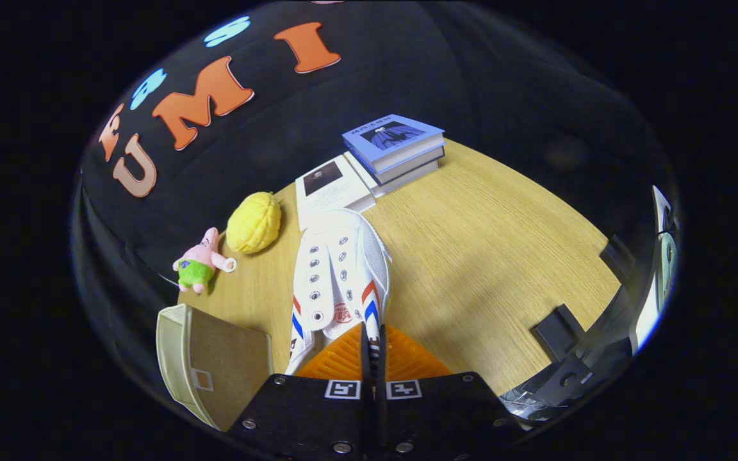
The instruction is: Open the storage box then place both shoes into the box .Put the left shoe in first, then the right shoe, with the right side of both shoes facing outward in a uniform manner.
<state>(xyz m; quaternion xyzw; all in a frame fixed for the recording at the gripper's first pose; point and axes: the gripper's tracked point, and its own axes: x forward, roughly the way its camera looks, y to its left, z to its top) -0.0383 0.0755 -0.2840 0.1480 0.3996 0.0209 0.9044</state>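
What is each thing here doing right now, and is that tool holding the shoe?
tool: shut on the white shoe's heel edge.
white shoe: gripped, hanging toe-forward over the table.
storage box: beside the fingers; open or closed cannot be told.
books: stacked flat, closed.
booklet: lying flat beyond the shoe's toe.
yellow ball: resting on the table.
pink plush toy: lying at the table edge.
table: bearing everything.

Black screwed gripper (pixel 373 349); square markers
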